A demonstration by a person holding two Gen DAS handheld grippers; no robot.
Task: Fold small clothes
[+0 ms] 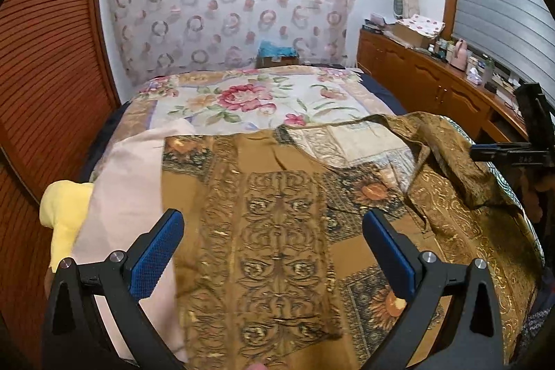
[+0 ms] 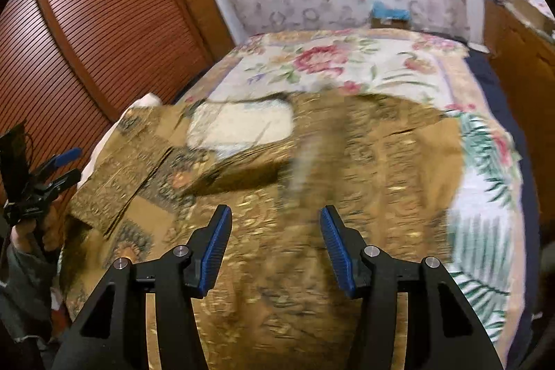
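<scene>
A brown and gold patterned garment (image 1: 277, 231) lies spread on the bed, with a pale lining patch showing near its top; it also shows blurred in the right wrist view (image 2: 312, 179). My left gripper (image 1: 274, 221) is open and empty, just above the garment's near left part. My right gripper (image 2: 275, 217) is open and empty above the garment's middle. The right gripper also shows at the right edge of the left wrist view (image 1: 503, 151), by a raised fold of the cloth. The left gripper shows at the left edge of the right wrist view (image 2: 66, 162).
A pale pink cloth (image 1: 131, 182) and a yellow cloth (image 1: 62, 210) lie left of the garment. The floral bedspread (image 1: 242, 99) covers the bed. A slatted wooden wardrobe (image 1: 45, 58) stands on the left, a cluttered wooden cabinet (image 1: 433, 78) on the right.
</scene>
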